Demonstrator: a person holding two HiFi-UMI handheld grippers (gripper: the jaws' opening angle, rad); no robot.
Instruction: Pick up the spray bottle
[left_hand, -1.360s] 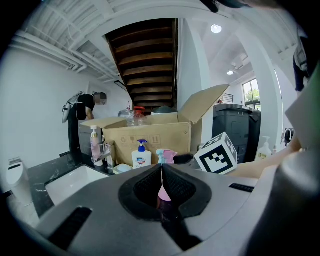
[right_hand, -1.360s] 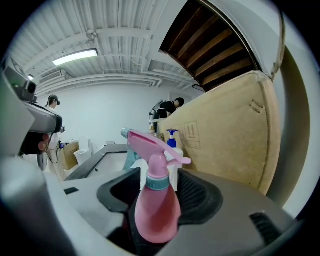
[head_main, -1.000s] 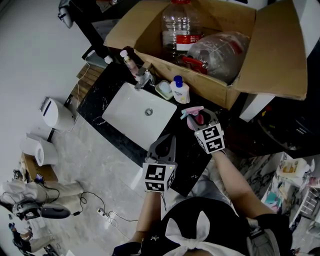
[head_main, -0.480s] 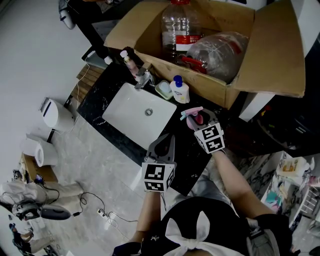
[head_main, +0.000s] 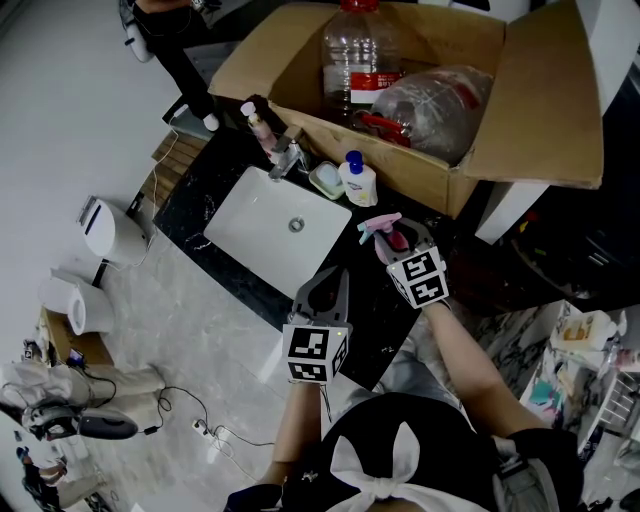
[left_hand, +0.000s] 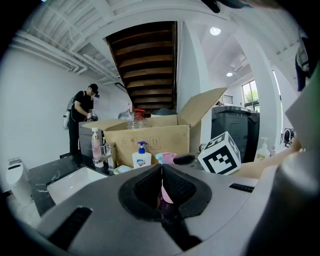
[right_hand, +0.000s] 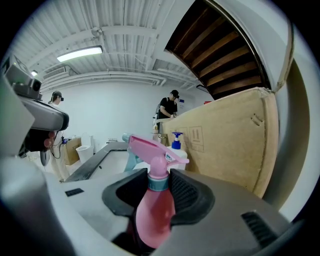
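A pink spray bottle (right_hand: 152, 200) with a pink trigger head and a teal collar stands on the black counter (head_main: 372, 310). It sits between the jaws of my right gripper (right_hand: 158, 182), which are closing. The pads flank its neck closely on both sides, with a thin gap left. From the head view, the spray bottle (head_main: 383, 231) is at the tip of the right gripper (head_main: 400, 243). My left gripper (head_main: 333, 280) hovers over the counter's front, shut and empty. In the left gripper view its jaws (left_hand: 160, 167) meet, and the pink bottle shows beyond them.
A white sink (head_main: 250, 215) with a tap (head_main: 285, 157) lies left of the bottle. A soap pump bottle (head_main: 358, 181) and a soap dish (head_main: 326, 179) stand beside a large open cardboard box (head_main: 520, 130) holding water jugs. A person (right_hand: 168, 112) stands far off.
The scene has shifted only slightly in the head view. Both grippers and the spray bottle keep their places.
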